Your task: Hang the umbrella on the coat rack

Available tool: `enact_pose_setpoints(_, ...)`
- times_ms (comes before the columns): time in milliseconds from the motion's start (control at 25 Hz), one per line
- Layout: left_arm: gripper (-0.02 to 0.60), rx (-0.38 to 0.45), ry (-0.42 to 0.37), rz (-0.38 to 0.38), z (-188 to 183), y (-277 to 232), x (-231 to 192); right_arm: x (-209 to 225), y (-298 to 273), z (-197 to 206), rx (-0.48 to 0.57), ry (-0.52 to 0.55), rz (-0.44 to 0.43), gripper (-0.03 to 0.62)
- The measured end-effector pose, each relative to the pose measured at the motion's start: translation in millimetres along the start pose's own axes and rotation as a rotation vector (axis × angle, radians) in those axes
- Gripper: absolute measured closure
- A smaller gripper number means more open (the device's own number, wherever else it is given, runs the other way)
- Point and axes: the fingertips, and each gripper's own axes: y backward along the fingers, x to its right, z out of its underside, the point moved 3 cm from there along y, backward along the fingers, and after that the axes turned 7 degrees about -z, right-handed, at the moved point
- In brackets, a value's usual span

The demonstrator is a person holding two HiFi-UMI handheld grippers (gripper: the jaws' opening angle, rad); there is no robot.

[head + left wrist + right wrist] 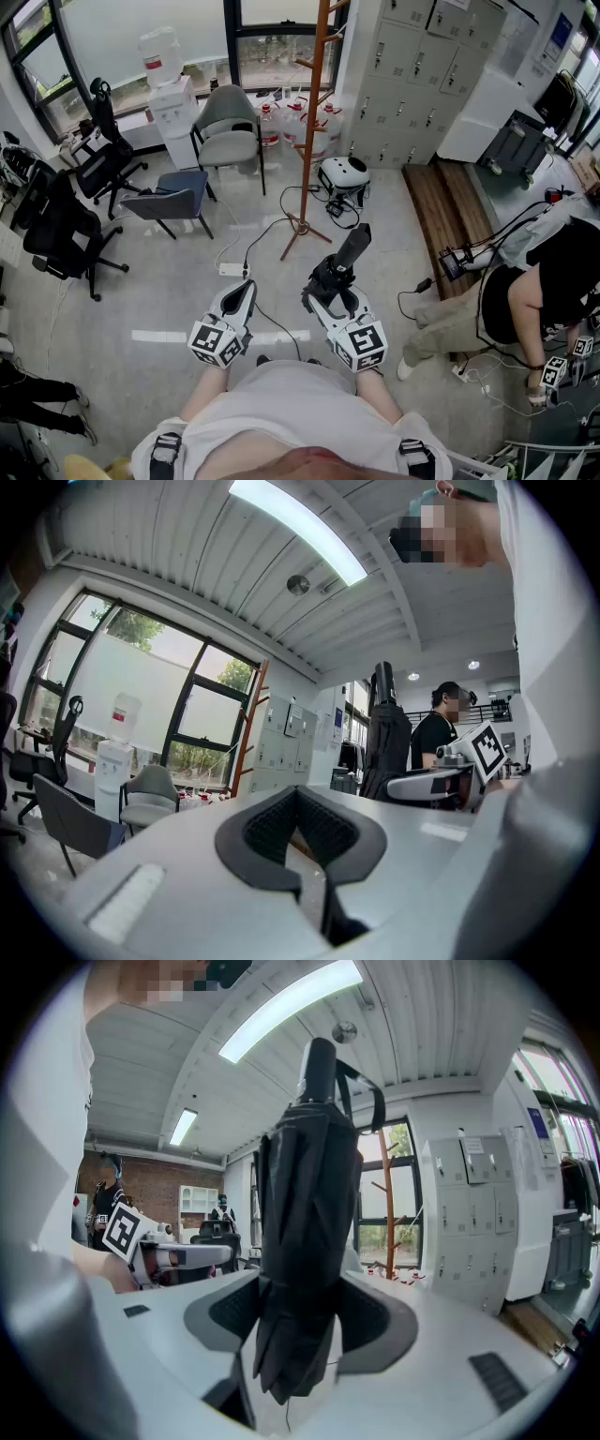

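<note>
Head view: right claw clenched on the folded black umbrella, held in front of the torso. The umbrella's free end points forward toward the wooden coat rack. The rack stands well apart from it, its base on the floor beside a trailing cable. Only this view shows that gap. It also shows a person crouched at the right.

Right gripper view: pads press both sides of the umbrella's lower folds. The umbrella stands upright between them, and a strap loops at its upper end. The strap cannot be made out from the head view.

Left gripper view: left claw closed, pad tips together, nothing between them. The umbrella shows side-on here, above the right claw's marker cube.
</note>
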Motion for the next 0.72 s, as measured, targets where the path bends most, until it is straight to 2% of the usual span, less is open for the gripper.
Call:
enact_pose_setpoints(480,0.572,0.007,0.002,-0.002,-5.0,-4.3,-7.4,0.6,-8.1,-2.2,-0.005,-0.011,0.001,0.347)
enact_pose_setpoints(720,0.572,0.004,0.003,0.000,0.2,3.3,-24.0,-5.8,-20.6,0.6,-0.001,-0.030,0.023,0.347)
